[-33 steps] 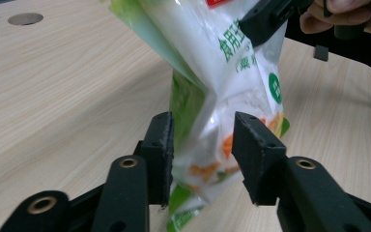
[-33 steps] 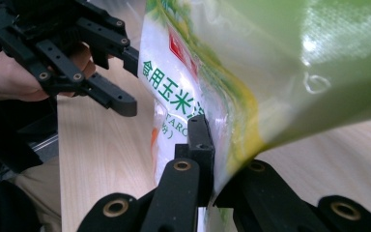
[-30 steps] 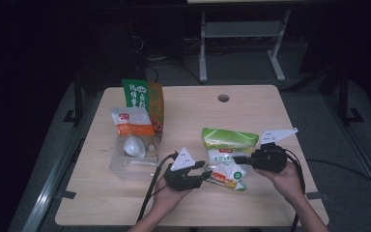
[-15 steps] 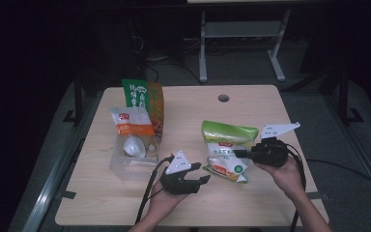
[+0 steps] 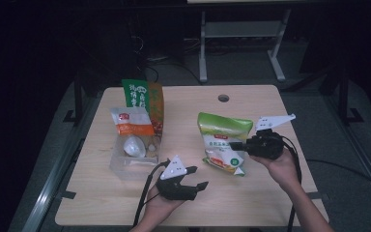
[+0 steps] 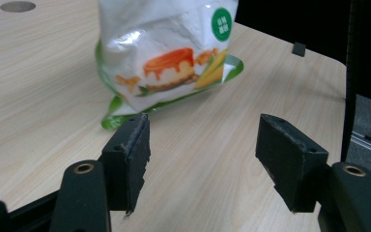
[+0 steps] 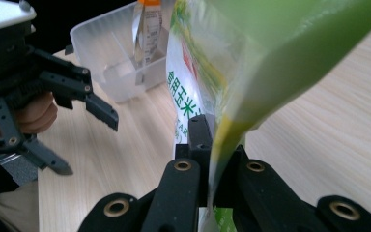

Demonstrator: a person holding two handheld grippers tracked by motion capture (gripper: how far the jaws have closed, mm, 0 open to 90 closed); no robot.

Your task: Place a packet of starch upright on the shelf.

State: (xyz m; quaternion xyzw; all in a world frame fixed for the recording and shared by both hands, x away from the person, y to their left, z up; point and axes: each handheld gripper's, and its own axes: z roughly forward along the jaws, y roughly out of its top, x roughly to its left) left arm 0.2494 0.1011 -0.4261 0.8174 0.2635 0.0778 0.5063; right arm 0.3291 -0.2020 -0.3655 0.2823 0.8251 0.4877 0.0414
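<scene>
A green and white food bag stands tilted up near the table's right middle, its lower edge on the wood. My right gripper is shut on its right side edge; in the right gripper view the jaws pinch the bag's seam. My left gripper rests low near the front edge, pointing at the bag from the left. Its jaws have just been opening, and nothing is between them. The bag's printed bottom corner lies a short way beyond them.
At the left stands a clear plastic box holding white items and an orange-labelled packet. A green and orange bag stands behind it. A cable hole sits at the back of the wooden table.
My left gripper has let go of the bag's lower edge, opened and drawn back toward the front. The right gripper has raised the bag more upright.
</scene>
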